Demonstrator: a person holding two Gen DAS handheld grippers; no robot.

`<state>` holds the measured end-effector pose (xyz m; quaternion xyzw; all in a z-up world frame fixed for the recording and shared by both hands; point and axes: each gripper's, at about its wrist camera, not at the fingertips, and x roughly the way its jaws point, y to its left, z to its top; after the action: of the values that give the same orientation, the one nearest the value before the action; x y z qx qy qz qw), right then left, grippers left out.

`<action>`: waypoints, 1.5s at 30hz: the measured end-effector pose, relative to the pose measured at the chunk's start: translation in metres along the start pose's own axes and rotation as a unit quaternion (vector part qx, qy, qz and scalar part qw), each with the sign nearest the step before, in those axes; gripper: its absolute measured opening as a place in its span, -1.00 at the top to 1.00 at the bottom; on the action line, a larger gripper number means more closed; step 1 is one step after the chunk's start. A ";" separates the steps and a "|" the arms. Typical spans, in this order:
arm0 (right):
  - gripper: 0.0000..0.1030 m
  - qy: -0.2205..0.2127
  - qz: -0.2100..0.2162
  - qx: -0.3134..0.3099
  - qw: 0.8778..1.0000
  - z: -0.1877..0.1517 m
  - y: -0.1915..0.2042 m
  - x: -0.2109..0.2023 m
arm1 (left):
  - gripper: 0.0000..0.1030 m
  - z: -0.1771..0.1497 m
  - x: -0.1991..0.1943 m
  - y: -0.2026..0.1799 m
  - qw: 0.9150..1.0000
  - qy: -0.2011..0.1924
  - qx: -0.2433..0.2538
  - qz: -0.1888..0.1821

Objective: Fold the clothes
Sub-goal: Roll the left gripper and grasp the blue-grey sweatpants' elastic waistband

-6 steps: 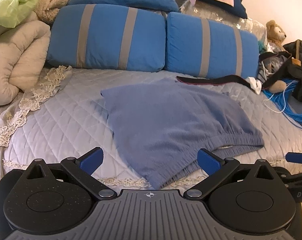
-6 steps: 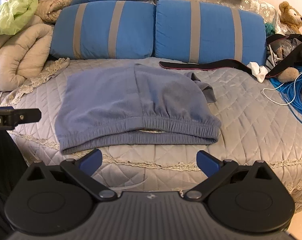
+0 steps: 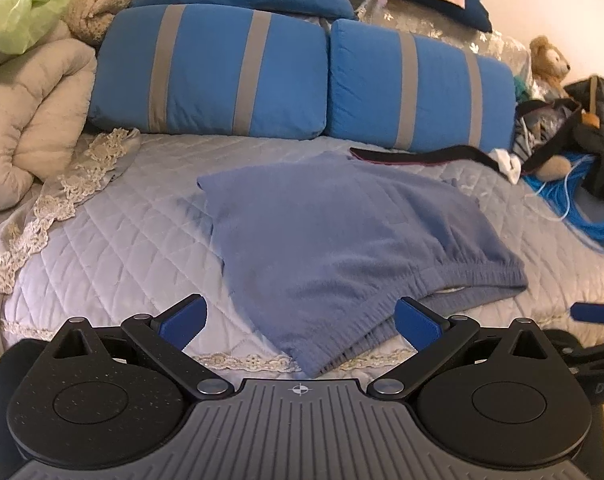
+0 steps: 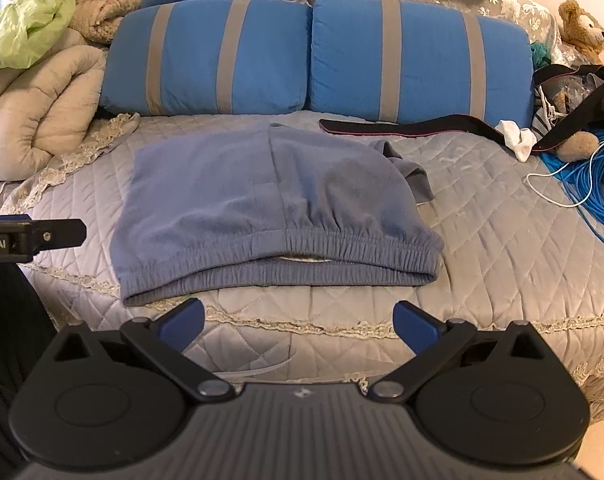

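Both tongs were spread wide and held nothing: the left gripper (image 3: pixel 300 320) hung over the near left corner of the blue sweatpants (image 3: pixel 342 240), the right gripper (image 4: pixel 298 322) hovered just short of their elastic waistband (image 4: pixel 302 256). The pants lay flattened on the quilted bedspread (image 4: pixel 502 240), in front of the striped pillows (image 4: pixel 302 52). The fleece looked soft, light and limp, likely to sag and bunch; the thicker waistband corners seemed the firmest places to pinch.
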<state>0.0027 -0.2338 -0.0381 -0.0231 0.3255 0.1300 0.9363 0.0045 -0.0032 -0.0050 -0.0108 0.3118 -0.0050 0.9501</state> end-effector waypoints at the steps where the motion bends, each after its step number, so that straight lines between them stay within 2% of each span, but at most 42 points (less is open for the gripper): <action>1: -1.00 0.001 0.000 0.000 1.000 0.000 -0.001 0.000 | -1.00 -0.002 0.001 -0.001 1.000 0.002 0.003 0.003; 8: -1.00 0.009 -0.001 -0.001 1.000 -0.002 -0.010 0.002 | -1.00 -0.001 0.011 0.003 0.999 0.028 -0.008 -0.038; 12: -1.00 0.015 -0.007 -0.003 1.000 0.002 0.002 0.005 | -1.00 -0.006 0.010 0.006 0.998 -0.001 -0.040 -0.048; 15: -1.00 0.017 -0.005 -0.005 1.000 0.004 0.005 0.010 | -1.00 -0.003 0.015 0.005 0.998 0.034 -0.031 -0.051; 31: -1.00 0.013 0.008 0.029 0.999 -0.009 -0.015 0.007 | -1.00 -0.008 0.020 0.001 0.996 0.051 0.006 -0.078; 35: -1.00 0.014 0.019 0.041 0.999 -0.012 -0.018 0.007 | -1.00 -0.007 0.027 0.010 0.994 0.057 -0.016 -0.091; 40: -1.00 0.019 0.026 0.046 0.998 -0.015 -0.020 0.008 | -0.99 -0.009 0.045 0.022 0.991 0.084 -0.051 -0.087; 45: -1.00 0.024 0.033 0.051 0.998 -0.017 -0.022 0.009 | -0.99 -0.011 0.069 0.036 0.981 0.116 -0.098 -0.123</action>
<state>0.0051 -0.2555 -0.0584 0.0326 0.3546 0.1431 0.9234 0.0535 0.0319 -0.0561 -0.1415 0.4156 -0.0925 0.8937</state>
